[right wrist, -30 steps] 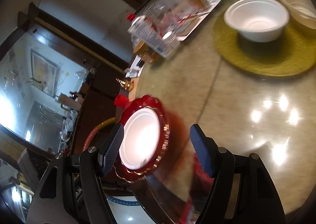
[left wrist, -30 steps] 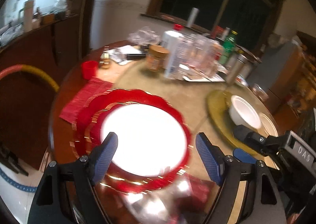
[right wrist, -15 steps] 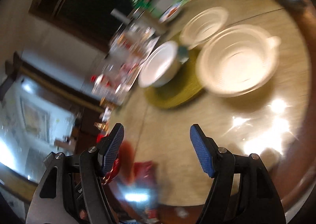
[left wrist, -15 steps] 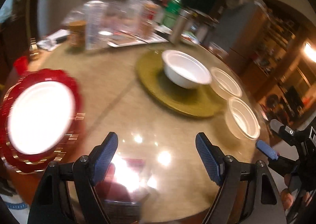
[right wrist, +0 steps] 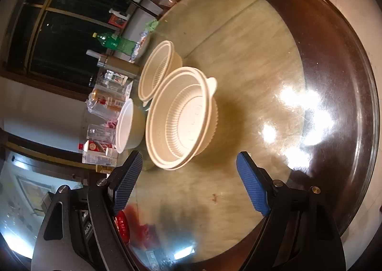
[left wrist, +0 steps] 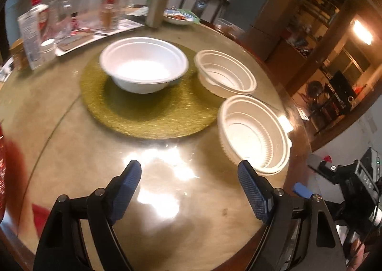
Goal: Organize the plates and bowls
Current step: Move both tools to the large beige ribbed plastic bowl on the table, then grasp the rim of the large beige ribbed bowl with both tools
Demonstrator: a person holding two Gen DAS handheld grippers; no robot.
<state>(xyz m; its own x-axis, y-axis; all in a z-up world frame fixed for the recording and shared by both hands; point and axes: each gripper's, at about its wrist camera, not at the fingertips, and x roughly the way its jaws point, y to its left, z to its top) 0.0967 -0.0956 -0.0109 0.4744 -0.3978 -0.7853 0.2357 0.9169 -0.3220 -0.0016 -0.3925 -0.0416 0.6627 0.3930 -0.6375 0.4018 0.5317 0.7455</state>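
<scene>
A white bowl stands on a round green mat. Two cream ribbed bowls stand right of it: a far one and a near one. In the right wrist view the near ribbed bowl lies just ahead, with the far ribbed bowl and the white bowl behind it. My left gripper is open and empty above the glossy table, left of the near ribbed bowl. My right gripper is open and empty, just short of that bowl. The red plate's edge shows at far left.
Bottles, jars, glasses and a steel flask crowd the table's far side. A small dish of food sits behind them. The table's dark wooden rim curves round the right. My right gripper's body shows at lower right.
Both views have swung away from the red plate toward the bowls. The right gripper has come close to the near ribbed bowl. Both grippers stay open.
</scene>
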